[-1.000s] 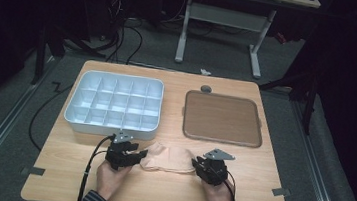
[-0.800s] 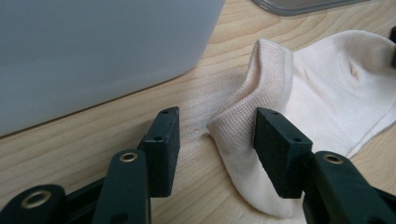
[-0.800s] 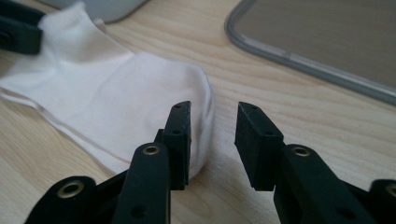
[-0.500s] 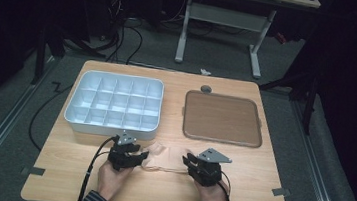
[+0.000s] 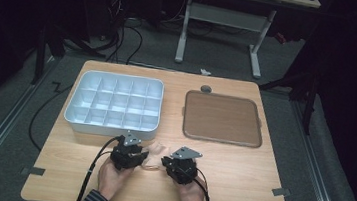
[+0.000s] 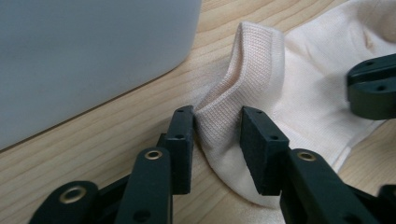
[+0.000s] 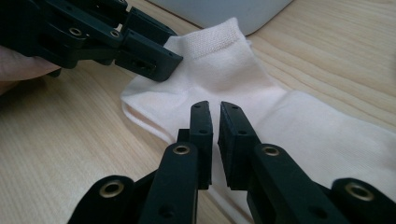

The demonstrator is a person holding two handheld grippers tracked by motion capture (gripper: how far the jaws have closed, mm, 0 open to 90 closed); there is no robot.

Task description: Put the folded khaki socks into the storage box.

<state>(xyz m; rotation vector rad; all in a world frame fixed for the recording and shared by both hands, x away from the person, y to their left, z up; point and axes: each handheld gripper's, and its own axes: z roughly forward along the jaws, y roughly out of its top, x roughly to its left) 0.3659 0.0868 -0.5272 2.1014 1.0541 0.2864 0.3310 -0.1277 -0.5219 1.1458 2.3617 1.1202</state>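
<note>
sock pinched at both ends

a pale sock lies on the wooden table just in front of the white compartment tray. the left gripper has just been closing, squeezing the sock's ribbed cuff. the right gripper has just been closing too, jaws nearly together, nipping the sock's middle.

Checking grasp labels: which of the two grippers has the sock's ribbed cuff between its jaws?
The left gripper: a raised fold of the sock at its ribbed cuff stands between its closing jaws. The right gripper sits nearly shut over the sock's plain middle.
</note>
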